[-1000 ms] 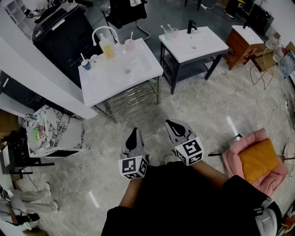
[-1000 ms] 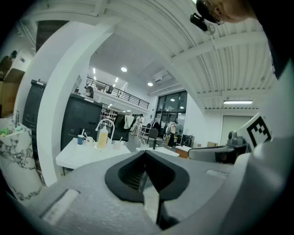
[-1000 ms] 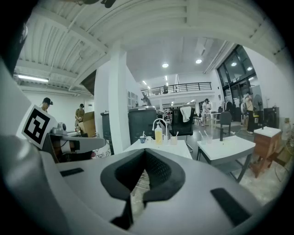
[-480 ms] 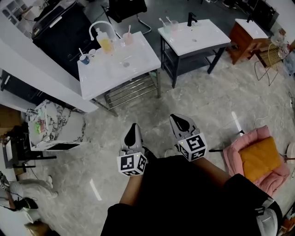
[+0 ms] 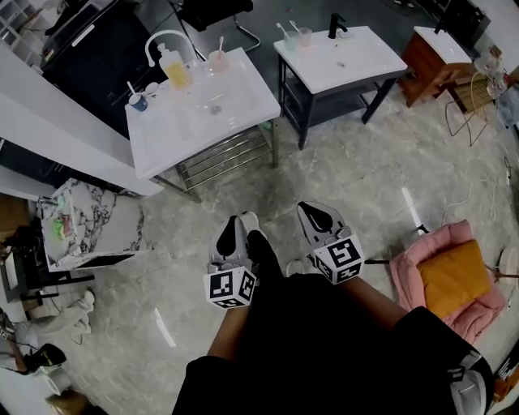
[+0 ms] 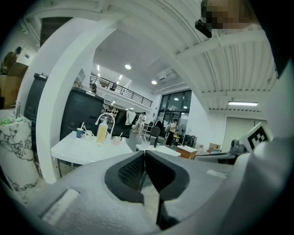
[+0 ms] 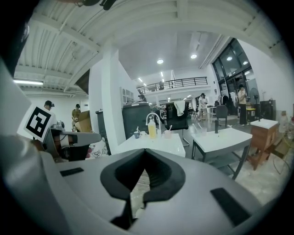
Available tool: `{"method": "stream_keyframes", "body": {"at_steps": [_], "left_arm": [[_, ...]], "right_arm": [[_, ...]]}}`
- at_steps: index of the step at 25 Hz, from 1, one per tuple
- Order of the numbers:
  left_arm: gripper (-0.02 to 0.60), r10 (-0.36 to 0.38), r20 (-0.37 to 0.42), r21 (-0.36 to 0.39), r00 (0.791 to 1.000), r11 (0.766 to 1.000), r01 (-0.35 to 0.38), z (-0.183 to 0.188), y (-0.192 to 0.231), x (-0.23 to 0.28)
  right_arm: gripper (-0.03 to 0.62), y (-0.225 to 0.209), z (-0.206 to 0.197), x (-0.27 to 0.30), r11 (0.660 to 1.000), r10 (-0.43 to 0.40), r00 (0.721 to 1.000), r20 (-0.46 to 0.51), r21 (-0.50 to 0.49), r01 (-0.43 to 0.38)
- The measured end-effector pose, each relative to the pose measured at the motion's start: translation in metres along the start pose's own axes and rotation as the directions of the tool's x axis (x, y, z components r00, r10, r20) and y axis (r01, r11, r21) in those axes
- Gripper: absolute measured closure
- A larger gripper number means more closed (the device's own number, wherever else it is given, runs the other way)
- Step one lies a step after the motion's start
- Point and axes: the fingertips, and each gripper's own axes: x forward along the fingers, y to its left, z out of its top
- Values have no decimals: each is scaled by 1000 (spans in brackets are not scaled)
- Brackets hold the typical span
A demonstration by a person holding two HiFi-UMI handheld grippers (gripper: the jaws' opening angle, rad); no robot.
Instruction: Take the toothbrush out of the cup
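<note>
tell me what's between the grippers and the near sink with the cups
Just bare floor, seen in the head view, plus the person's foot beside the left gripper. The right gripper has only floor before the sink.

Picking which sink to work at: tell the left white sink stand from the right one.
The left sink stand has chrome legs and a white arched faucet; the right sink stand has black legs and a black faucet. Only the left one carries a yellow bottle. Both tops are white.
</note>
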Motion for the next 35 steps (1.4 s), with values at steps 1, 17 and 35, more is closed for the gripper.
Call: {"method": "stream_keyframes", "body": {"at_steps": [1,17,35], "left_arm": [[561,-13,-1,0,1000,1000,13,3,3,9],[560,-37,-5,-20,999,999,37,55,128,163],[560,-88,-61,-73,994,994,84,83,254,264]], "right_arm": [[595,-3,3,7,1000,-8,1000,3,8,8],[595,-38,57,189,1000,-7,999,-42,-9,7],[595,-46,112,344,994,-107,992,-73,-8,106]]}}
